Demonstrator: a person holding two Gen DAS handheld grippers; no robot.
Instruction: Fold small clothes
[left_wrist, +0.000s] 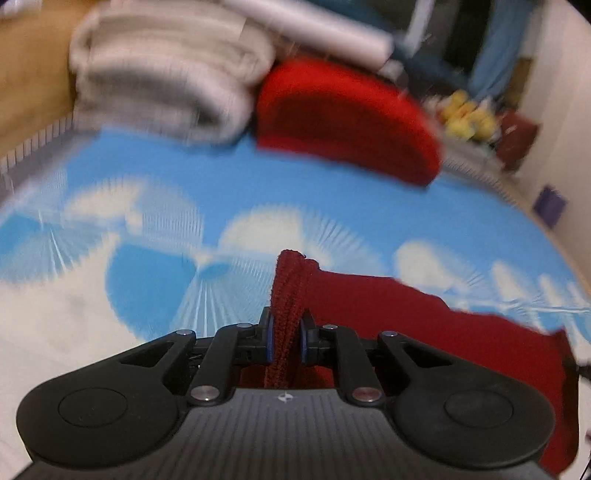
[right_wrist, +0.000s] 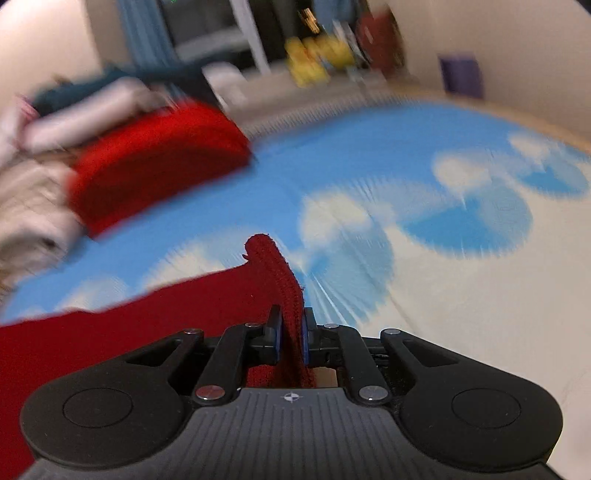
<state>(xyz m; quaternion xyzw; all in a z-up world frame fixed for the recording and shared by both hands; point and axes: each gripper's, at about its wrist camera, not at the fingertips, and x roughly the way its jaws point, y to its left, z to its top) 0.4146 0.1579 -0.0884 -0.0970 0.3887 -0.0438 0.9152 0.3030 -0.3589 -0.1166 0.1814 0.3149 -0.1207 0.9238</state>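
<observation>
Left gripper (left_wrist: 286, 338): your jaws are clenched on a bunched corner of the red cloth (left_wrist: 424, 321).
Right gripper (right_wrist: 291, 338): clamped on its other corner.
Red cloth: stretched between your grippers, above the blue-and-white sheet (left_wrist: 332, 199).
Sheet's far edge: folded red cloth (left_wrist: 347, 118) beside white towels (left_wrist: 162, 81).

A blue sheet printed with white clouds (left_wrist: 332, 192) covered the wide flat surface, its pattern smeared by motion blur. At its far edge ran a pale striped border (right_wrist: 295, 114). Beyond stood cream plaster walls (right_wrist: 498, 44), one bearing a small purple square (right_wrist: 461, 75). Blue curtains (left_wrist: 498, 51) hung beside a dark opening (left_wrist: 458, 33). A cluster of yellow soft shapes (left_wrist: 467, 116) sat near a dark red cushion (left_wrist: 517, 140). A tan wooden board (left_wrist: 33, 74) rose at the left.
</observation>
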